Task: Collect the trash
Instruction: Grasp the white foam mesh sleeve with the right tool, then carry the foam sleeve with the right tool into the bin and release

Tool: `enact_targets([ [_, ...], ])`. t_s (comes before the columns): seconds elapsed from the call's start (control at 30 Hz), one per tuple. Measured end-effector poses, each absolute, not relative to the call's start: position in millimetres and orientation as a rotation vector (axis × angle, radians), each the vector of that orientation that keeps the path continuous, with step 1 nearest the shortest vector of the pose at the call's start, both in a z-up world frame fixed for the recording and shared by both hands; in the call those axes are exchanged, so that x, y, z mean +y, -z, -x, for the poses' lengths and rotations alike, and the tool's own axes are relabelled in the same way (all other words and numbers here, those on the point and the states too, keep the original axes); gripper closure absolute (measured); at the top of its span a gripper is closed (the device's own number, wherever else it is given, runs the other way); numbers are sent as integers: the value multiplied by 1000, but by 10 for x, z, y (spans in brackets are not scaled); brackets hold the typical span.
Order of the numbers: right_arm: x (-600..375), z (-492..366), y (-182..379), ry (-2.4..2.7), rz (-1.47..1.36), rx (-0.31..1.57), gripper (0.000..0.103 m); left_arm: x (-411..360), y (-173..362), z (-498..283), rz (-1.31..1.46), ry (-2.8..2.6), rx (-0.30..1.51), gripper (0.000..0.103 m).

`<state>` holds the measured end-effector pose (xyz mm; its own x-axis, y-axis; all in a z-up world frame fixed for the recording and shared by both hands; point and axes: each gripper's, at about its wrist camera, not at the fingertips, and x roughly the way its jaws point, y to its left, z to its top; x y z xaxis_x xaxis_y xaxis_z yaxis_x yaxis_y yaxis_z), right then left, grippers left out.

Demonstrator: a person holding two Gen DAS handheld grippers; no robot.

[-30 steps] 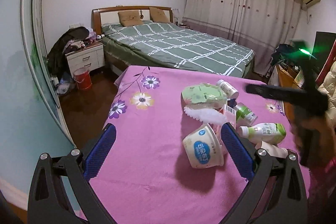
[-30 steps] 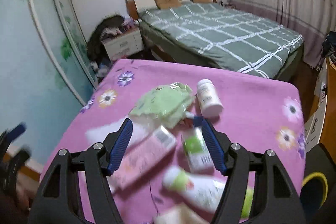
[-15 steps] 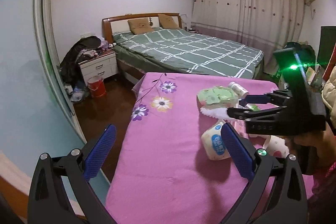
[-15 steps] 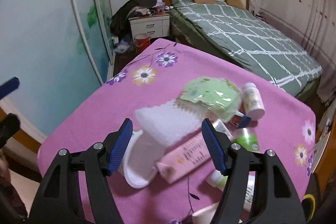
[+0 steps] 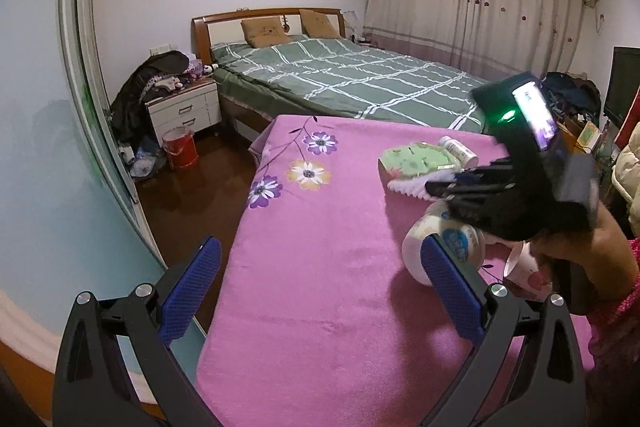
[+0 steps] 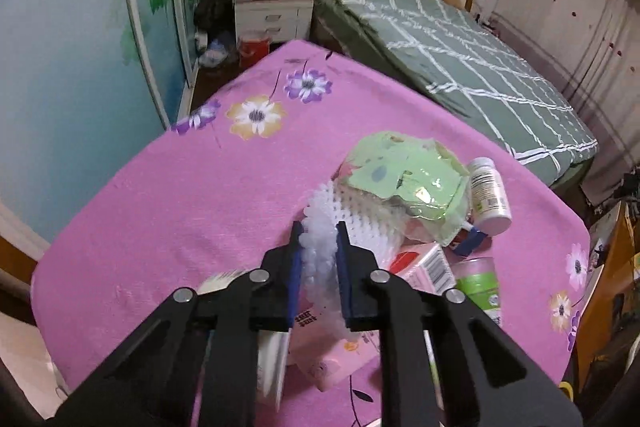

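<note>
one white foam net (image 6: pixel 320 255), two bottles (image 6: pixel 488 193), one tub (image 5: pixel 444 247)

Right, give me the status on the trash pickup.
Done: nothing looks collected yet. In hand: the right gripper has just closed on the white foam netting. Left: the green wrapper, pill bottle, pink carton and paper cup; the left gripper is open.
</note>
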<state>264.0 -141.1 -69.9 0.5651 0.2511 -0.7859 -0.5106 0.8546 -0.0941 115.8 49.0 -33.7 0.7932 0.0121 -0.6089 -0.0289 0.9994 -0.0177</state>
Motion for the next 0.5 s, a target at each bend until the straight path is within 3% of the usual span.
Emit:
enact_targets([
  [0.5,-2241,-1810,-44,-597,8,671,89,393,398,-1179,19,-10,669,5],
])
